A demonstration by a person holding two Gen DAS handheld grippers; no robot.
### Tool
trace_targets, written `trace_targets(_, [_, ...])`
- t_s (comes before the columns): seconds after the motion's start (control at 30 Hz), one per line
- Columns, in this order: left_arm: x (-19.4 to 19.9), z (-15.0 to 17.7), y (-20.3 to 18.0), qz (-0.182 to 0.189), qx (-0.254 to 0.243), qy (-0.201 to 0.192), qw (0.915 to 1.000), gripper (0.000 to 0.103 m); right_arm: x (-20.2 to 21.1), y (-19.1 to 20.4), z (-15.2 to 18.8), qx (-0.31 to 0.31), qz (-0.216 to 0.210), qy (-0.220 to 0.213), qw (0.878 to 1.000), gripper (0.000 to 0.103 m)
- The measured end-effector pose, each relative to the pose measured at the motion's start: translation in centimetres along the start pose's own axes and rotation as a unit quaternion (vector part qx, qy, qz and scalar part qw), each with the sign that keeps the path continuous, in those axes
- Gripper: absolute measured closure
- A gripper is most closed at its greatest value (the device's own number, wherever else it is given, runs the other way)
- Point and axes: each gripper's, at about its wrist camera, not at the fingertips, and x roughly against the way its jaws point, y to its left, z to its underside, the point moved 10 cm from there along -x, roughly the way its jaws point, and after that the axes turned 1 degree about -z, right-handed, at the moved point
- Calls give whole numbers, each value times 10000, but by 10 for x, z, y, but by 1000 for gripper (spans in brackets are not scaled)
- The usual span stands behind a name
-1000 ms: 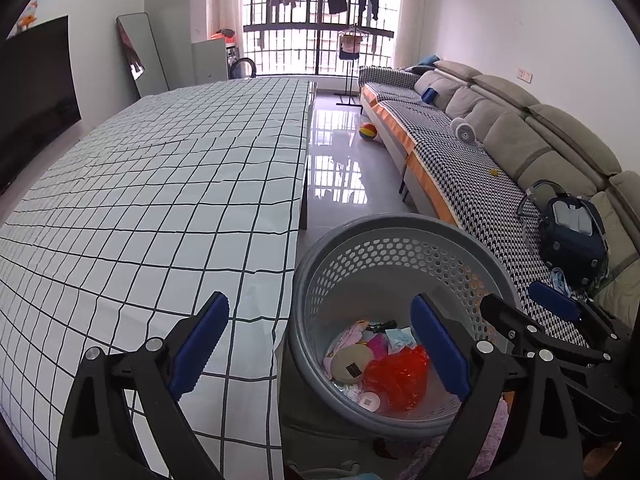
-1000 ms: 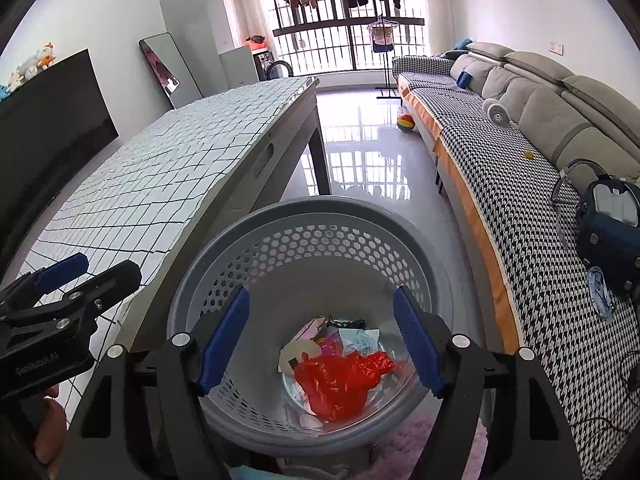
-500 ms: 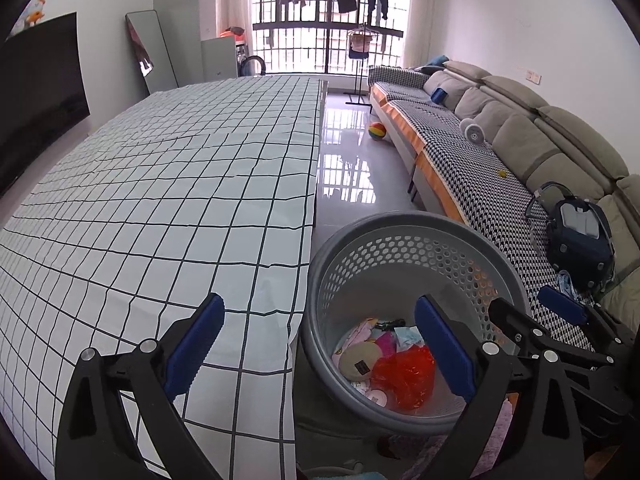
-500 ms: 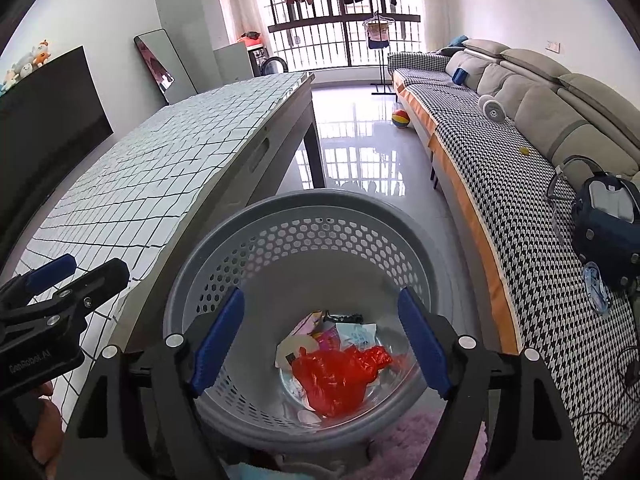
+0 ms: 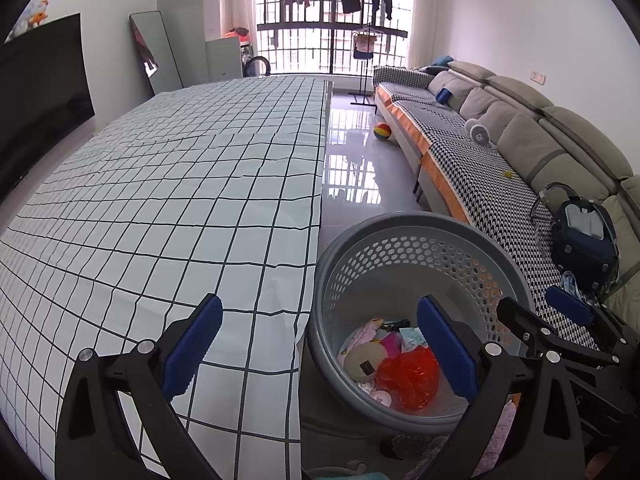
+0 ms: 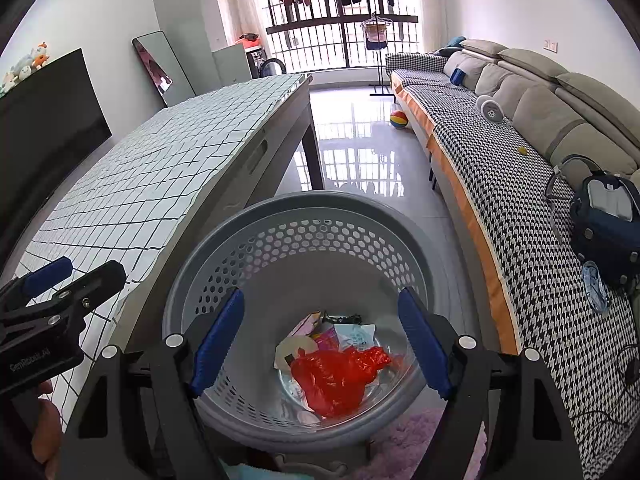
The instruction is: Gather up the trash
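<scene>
Jaws of both the right gripper (image 6: 320,336) and left gripper (image 5: 320,344) gape wide and empty over the gray basket (image 6: 400,216), unmoved since a second ago, red bag (image 6: 336,372) binned, checked table (image 5: 160,200) bare.

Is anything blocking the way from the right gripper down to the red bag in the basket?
Nothing visible does. The right gripper hangs open over the open top of the gray basket, and the red plastic bag lies uncovered on top of the other trash, with no lid and nothing held between the fingers.
</scene>
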Motion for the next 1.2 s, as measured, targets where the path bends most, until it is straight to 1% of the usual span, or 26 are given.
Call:
trace_targets(0.73, [-4, 0, 0, -146, -62, 28, 9999, 6, 0, -2, 0, 8, 54, -26, 10000, 27])
trace_targets(1.2, [-4, 2, 0, -215, -15, 66, 9997, 6, 0, -2, 0, 12, 48, -30, 10000, 27])
